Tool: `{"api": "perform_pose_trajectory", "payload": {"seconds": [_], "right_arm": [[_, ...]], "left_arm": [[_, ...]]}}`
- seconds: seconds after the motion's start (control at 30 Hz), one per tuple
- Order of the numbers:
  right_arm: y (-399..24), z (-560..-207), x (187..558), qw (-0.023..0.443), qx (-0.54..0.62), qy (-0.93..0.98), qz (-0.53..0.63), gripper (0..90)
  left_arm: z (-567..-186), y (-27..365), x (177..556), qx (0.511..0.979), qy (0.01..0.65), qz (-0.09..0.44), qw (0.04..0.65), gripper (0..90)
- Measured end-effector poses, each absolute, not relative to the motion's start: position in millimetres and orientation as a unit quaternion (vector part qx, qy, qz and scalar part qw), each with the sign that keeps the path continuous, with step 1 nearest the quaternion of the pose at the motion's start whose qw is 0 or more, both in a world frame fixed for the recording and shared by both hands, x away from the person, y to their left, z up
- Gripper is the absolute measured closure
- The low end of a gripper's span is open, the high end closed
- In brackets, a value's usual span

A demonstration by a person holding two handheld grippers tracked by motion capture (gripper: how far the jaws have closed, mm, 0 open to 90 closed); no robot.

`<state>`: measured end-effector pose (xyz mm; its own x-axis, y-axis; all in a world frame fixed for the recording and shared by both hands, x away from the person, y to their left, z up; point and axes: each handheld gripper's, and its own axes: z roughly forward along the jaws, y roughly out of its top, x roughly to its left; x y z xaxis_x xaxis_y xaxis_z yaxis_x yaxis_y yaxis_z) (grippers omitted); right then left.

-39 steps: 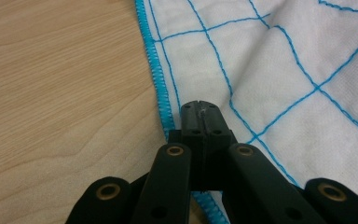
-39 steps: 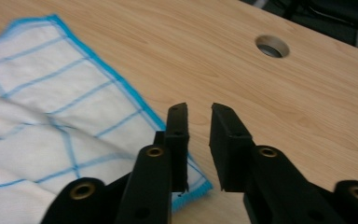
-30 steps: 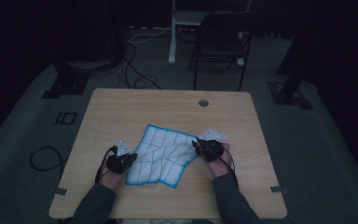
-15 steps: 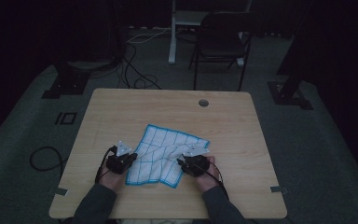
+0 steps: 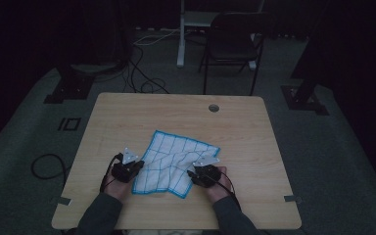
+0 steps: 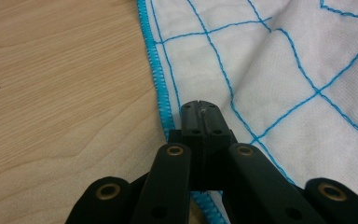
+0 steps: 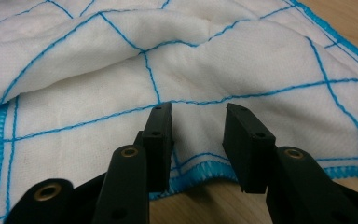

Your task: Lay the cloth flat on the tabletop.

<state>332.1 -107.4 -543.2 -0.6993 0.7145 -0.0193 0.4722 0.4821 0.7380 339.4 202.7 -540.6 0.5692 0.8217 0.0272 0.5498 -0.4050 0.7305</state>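
Observation:
A white cloth (image 5: 174, 164) with a blue grid and blue hem lies rumpled on the wooden table (image 5: 176, 112), near its front edge. My left gripper (image 5: 136, 166) sits at the cloth's left edge. In the left gripper view its jaws (image 6: 202, 108) are shut together on the blue hem of the cloth (image 6: 284, 79). My right gripper (image 5: 196, 172) is at the cloth's near right edge. Its jaws (image 7: 198, 114) have just been opening and stand apart over the hem, with the cloth (image 7: 121, 70) lying under them in a raised fold, not pressed.
A round cable hole (image 5: 214, 107) is in the table's far side. Behind the table stand a dark chair (image 5: 232, 46) and a white post (image 5: 181, 34), with cables (image 5: 142, 78) on the floor. Black stand feet (image 5: 68, 88) flank the table.
My right gripper has come from the cloth's far right corner down to its near right edge, and its jaws have spread. The left gripper has stayed put.

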Motion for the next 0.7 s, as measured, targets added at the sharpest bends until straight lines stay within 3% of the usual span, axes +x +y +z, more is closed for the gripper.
{"api": "perform_pose_trajectory", "payload": {"seconds": [0.7], "right_arm": [[-144,-540,321,0.155,0.364,0.848,0.351,63.2]], "left_arm": [[-541,201,337,0.815,0.420,0.203,0.343,90.0]]}}
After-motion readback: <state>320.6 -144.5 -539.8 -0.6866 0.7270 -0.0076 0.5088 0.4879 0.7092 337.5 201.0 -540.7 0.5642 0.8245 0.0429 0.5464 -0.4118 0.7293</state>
